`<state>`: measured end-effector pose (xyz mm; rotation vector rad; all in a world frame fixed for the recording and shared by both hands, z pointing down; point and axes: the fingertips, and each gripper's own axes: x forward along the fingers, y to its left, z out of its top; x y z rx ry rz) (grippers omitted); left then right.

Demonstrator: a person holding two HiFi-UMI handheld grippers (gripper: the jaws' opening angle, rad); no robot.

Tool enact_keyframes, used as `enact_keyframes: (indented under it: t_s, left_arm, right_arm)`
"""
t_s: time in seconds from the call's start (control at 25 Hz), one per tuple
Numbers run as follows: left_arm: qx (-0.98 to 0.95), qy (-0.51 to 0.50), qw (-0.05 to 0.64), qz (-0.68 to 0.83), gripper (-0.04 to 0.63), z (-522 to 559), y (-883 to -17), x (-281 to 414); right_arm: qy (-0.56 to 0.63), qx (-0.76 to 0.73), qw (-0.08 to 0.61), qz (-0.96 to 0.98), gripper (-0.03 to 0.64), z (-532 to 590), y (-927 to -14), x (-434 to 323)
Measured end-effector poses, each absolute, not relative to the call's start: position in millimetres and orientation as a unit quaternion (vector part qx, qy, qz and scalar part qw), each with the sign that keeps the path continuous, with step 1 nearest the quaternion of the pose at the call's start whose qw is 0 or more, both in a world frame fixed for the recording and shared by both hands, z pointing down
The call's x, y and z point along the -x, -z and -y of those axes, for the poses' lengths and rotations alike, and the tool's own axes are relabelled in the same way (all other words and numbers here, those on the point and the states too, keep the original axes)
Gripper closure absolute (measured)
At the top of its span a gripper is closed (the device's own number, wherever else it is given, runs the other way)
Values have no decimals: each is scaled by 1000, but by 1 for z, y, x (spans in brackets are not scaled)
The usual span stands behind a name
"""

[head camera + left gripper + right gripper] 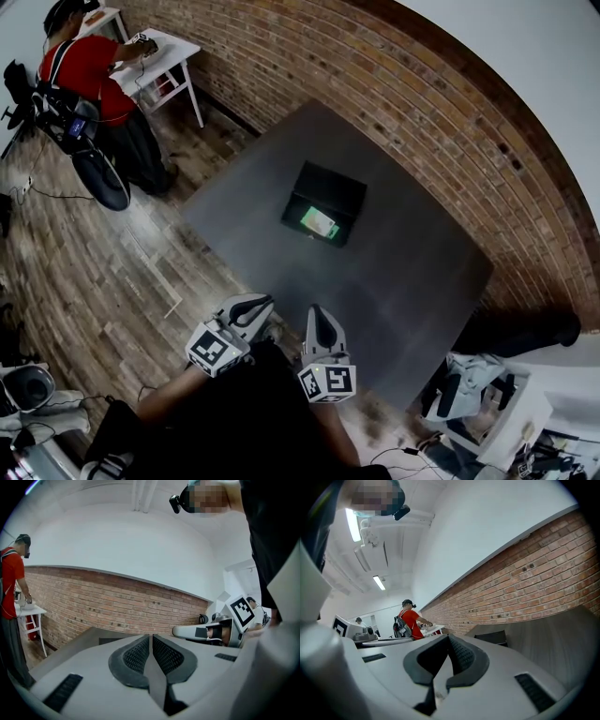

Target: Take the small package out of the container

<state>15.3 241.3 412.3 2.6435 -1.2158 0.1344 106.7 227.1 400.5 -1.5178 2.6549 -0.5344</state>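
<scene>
ahead | small package [320, 222] in container [333, 182] | well beyond left tongs [257, 303], right tongs [317, 312]

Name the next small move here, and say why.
Probably carry the right claw forward over the table toward the black container. Both it and the left claw are shut and empty, well short of the container, where the small package lies.

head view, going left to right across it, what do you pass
person in red shirt → left gripper → black container → white equipment
</scene>
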Motion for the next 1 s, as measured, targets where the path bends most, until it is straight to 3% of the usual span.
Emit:
enact_keyframes:
  t_s: [1.0]
  left_arm:
    - [-940,-59,119,315,546,-79,-428,4]
  right_arm:
    - [212,583,-40,-783,592,-85,-449,-94]
